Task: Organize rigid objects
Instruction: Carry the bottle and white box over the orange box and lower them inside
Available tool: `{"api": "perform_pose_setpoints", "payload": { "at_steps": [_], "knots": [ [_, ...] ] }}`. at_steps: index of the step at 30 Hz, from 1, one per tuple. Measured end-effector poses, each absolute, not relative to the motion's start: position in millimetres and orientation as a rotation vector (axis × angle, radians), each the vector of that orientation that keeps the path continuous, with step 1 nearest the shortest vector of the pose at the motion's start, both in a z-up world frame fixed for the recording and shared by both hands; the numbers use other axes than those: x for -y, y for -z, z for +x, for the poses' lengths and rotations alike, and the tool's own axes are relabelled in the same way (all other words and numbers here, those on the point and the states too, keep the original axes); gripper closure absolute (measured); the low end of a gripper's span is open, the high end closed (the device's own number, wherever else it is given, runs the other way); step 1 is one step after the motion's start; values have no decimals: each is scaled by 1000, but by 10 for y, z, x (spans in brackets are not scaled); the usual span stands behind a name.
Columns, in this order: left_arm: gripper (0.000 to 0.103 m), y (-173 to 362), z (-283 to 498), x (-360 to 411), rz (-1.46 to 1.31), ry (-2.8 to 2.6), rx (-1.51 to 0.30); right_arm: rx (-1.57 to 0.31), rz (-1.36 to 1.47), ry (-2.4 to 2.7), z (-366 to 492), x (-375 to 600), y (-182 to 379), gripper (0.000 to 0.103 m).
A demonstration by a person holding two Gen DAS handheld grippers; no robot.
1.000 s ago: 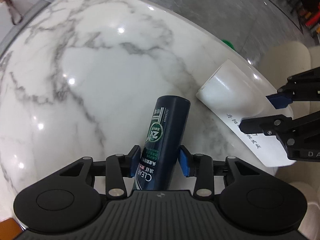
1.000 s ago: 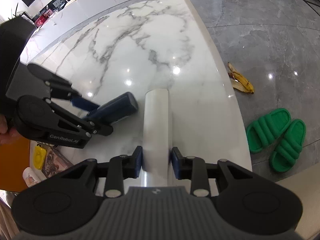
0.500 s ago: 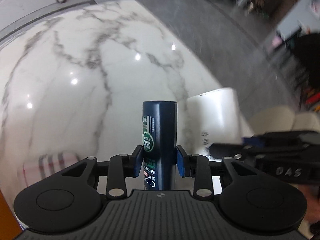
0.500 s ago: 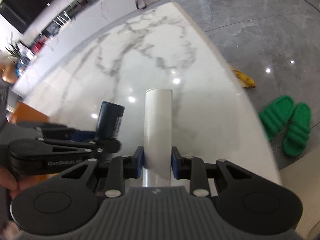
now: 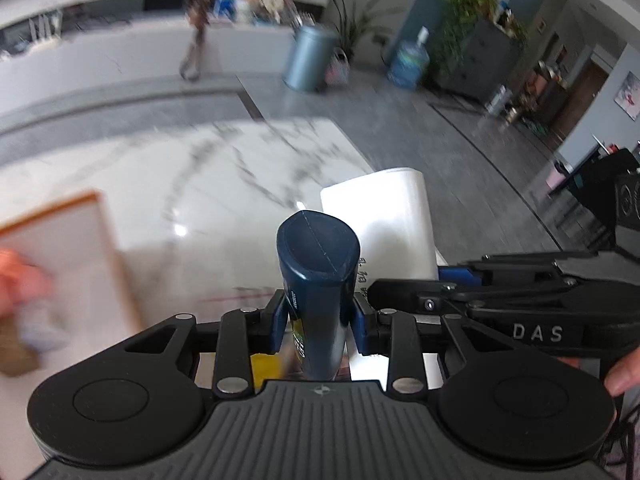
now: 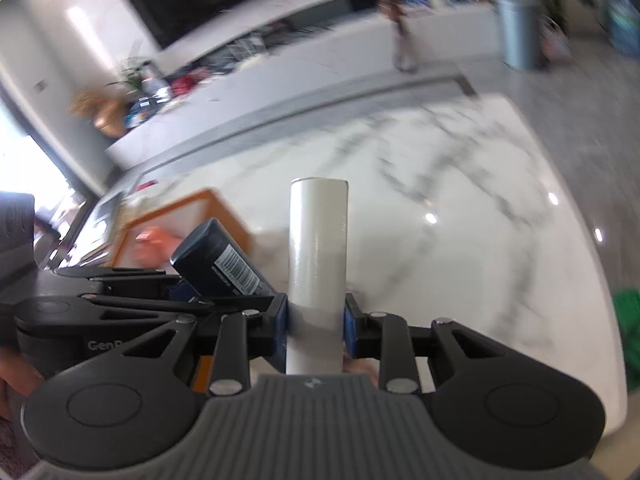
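The dark blue bottle point(image 5: 318, 280) is clamped between the blue pads of the left gripper point(image 5: 319, 322), lifted clear of the white marble table point(image 5: 224, 184), its flat end turned toward the camera; the lower part of its label is cut off behind the gripper body, and only scraps of print show. From the right wrist view the same bottle point(image 6: 220, 260) leans to the left, barcode side up, held in the left gripper point(image 6: 188, 292), whose pads are mostly hidden by its own black linkage. The white cylindrical bottle point(image 6: 318, 248) stands upright between the pads of the right gripper point(image 6: 316, 328), which presses on both its sides; its bottom end is hidden behind the gripper body. In the left wrist view that white bottle point(image 5: 384, 224) sits just behind and right of the blue one, with handwriting on it too blurred to read, and the right gripper point(image 5: 452, 280) comes in from the right, part of a hand point(image 5: 624, 372) cut off at the edge. An orange-rimmed tray point(image 6: 216, 208) lies on the table to the left, its contents a smear of orange blur. The room beyond is motion-blurred.
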State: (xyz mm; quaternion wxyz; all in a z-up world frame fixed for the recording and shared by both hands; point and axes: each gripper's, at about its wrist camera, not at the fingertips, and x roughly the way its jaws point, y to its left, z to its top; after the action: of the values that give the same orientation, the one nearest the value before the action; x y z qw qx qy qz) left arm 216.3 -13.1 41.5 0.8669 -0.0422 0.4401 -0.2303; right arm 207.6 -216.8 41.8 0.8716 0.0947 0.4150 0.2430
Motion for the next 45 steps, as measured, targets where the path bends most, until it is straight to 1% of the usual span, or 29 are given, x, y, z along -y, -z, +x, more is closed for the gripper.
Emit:
{"api": "perform_pose_setpoints", "payload": {
  "at_steps": [4,8,11,18,23,27,31,35,41,45],
  "knots": [
    [66,-686,2012,-434,-114,417,-903,-801,143,-621,1968,1619,-768,74],
    [66,-660,2003,-881,-138,328,-945,-794,93,-710,1928,1003,-921,74],
    [66,-434,2116,-1130,-189,278,-1017,-837,39,-736,1941,546,-827,74],
    [66,271,2601,-1424,-298,289,-1159,-977,-78,-685,2199,-46,-264,74],
    [66,644,2937,-1400,-337,343,-1221,-1046,-148,-638,2414,-140,12,74],
    [66,825,3085,-1456,-340,363,-1228,-1085,-182,-614,2601,-217,172,74],
    [66,891,3225,-1486,-360,352,-1208,-1102,-222,-583,2799,-319,242,74],
    [66,957,3281,-1616,-407,322,-1208,-1140,-201,-567,3000,-379,279,74],
    [66,977,3228,-1752,-489,268,-1176,-1127,-205,-532,3111,-463,309,74],
    [61,998,3188,-1823,-498,263,-1166,-1131,-201,-525,3123,-471,297,74]
  ]
}}
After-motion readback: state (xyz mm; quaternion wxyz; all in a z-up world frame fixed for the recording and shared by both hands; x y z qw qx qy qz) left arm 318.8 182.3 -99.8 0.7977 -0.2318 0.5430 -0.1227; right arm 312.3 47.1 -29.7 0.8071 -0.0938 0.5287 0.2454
